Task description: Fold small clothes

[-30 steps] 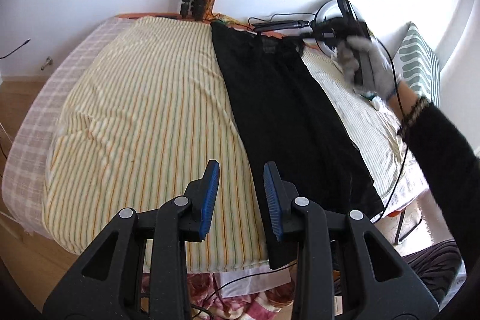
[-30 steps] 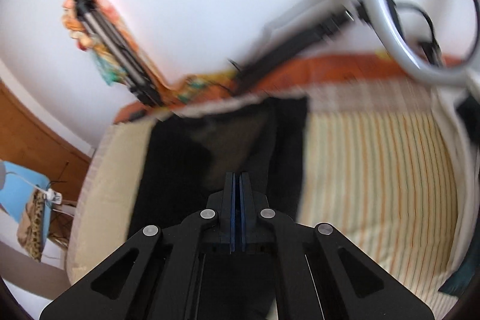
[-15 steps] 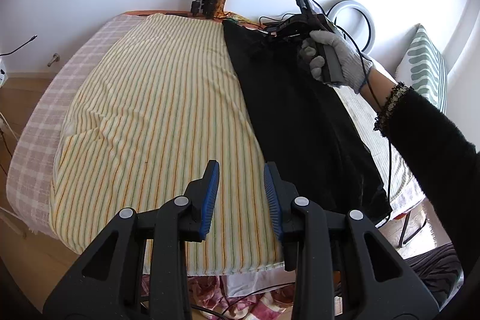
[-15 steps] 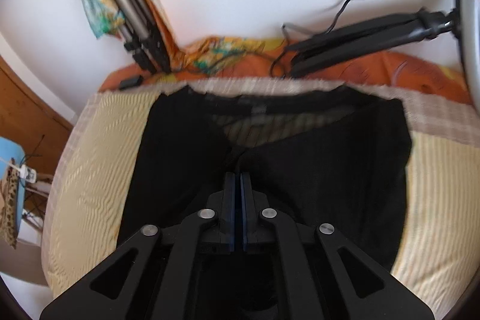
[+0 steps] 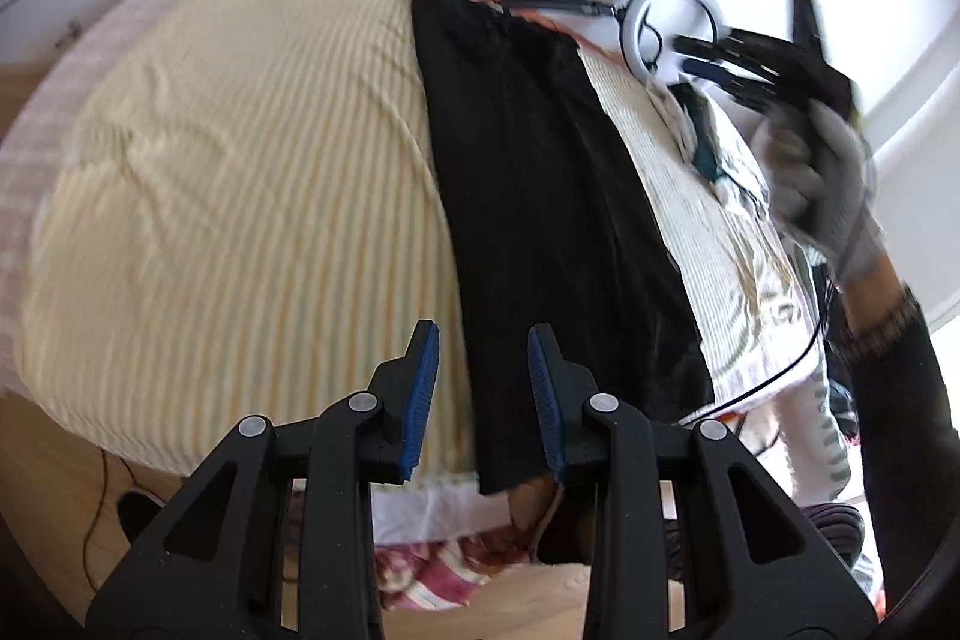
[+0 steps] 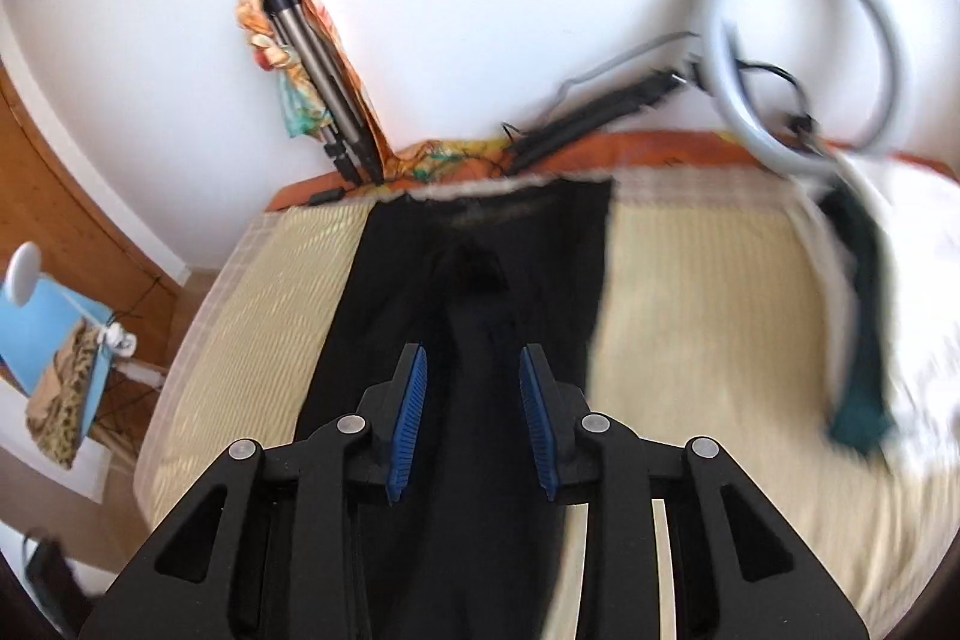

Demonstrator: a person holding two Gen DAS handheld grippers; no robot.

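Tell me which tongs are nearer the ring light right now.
Right. The right tongs are held up off the bed right beside the ring light. The left tongs hang open at the bed's opposite edge, over the black pants.

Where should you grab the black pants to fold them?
Probably at the hem end of the pants, which hangs over the bed's near edge. The left gripper is open just above it. Come from the near side: the loose edge is easier to pinch than the flat middle.
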